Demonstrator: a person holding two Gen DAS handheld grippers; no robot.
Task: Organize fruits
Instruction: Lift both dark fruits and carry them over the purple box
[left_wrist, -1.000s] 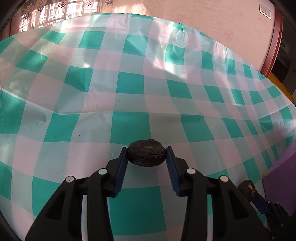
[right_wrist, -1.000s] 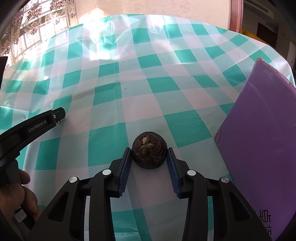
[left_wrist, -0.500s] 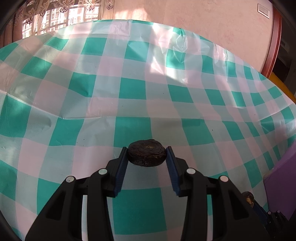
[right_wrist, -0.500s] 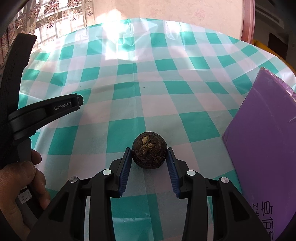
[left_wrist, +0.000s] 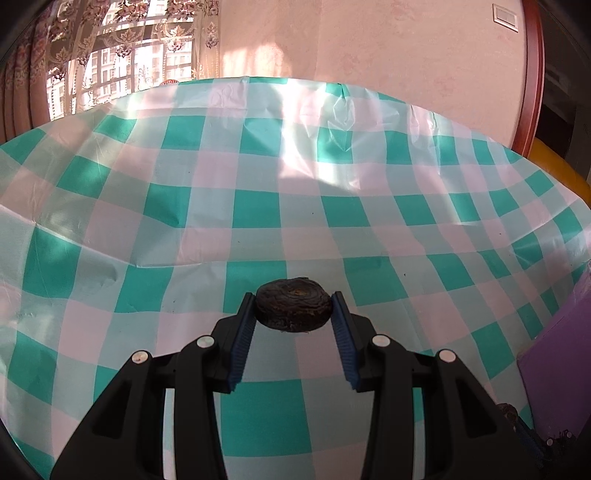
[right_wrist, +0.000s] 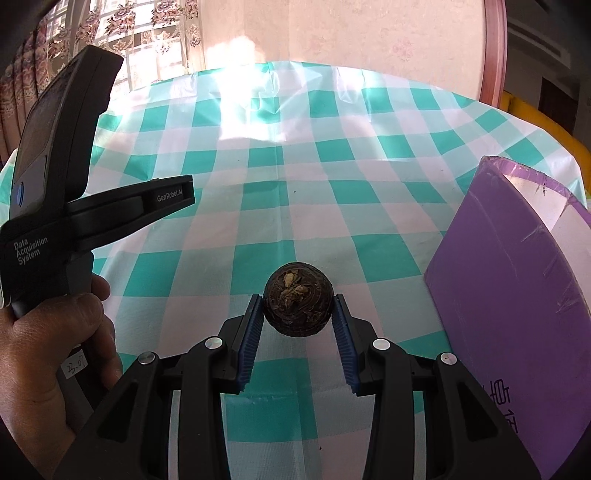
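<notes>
so, in the left wrist view the left gripper (left_wrist: 294, 308) is clenched on a dark, flattish fruit (left_wrist: 293, 309), its blue pads pressed to either flank, carried above the checked tablecloth (left_wrist: 258, 206). the purple box (left_wrist: 565, 354) is the landmark here: only its near wall shows, off to the right of this fruit and well apart from it. low beside that wall a sliver of another dark fruit and blue pad peeks in — likely the other gripper.

in the right wrist view the right gripper (right_wrist: 298, 311) is likewise clamped on a rounder dark fruit (right_wrist: 298, 299) with pale flecks on top, held near the purple box (right_wrist: 517, 295) and just left of its wall. this view alone shows the box's open rim and pale inside, some printed characters on its side, and the person's left hand (right_wrist: 55, 354) gripping its tool, on the far side from the box.

judging by this, both fruits are mid-carry. the next move calls for lifting each over the rim, the right one first, then loosening the grip above the inside.
</notes>
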